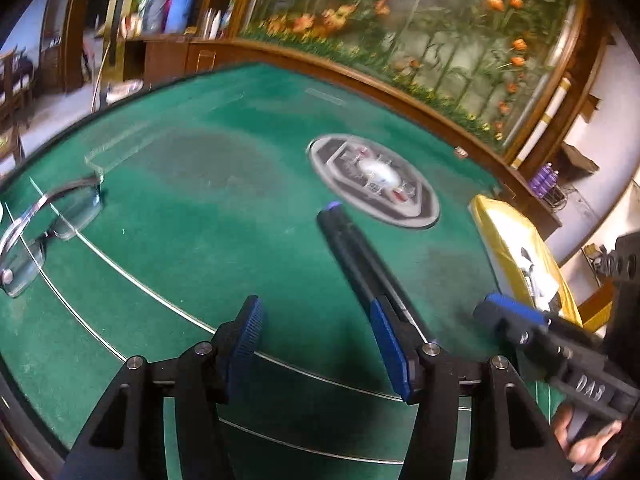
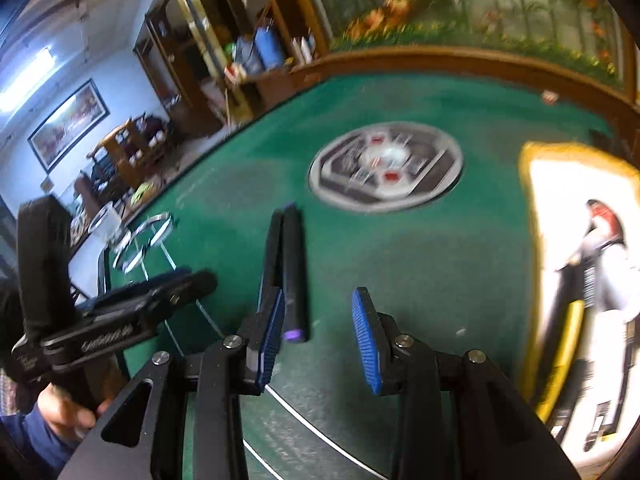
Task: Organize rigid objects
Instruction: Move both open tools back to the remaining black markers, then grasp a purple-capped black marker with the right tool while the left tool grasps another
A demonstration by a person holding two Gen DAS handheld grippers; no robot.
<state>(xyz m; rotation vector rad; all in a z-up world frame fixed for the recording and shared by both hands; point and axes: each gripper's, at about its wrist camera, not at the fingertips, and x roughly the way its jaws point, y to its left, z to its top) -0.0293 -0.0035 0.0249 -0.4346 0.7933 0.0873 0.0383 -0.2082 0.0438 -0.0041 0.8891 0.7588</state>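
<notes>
Two black pens (image 1: 356,248) with purple ends lie side by side on the green felt table (image 1: 208,216). My left gripper (image 1: 316,304) hovers over the felt, open, with nothing between its blue pads; the pens' near end runs behind its right finger. In the right wrist view the pens (image 2: 290,264) lie just beside the left finger of my right gripper (image 2: 320,294), which is open and holds nothing. A pair of glasses (image 1: 44,224) rests at the table's left side, seen small and blurred as glasses (image 2: 140,240) in the right wrist view.
A round grey disc (image 1: 376,180) sits in the table's middle. A yellow-edged packet (image 1: 516,252) lies at the right. The right gripper (image 1: 500,308) and a hand show at lower right; the left gripper (image 2: 192,276) shows at left. A wooden rail (image 1: 400,96) borders the far edge.
</notes>
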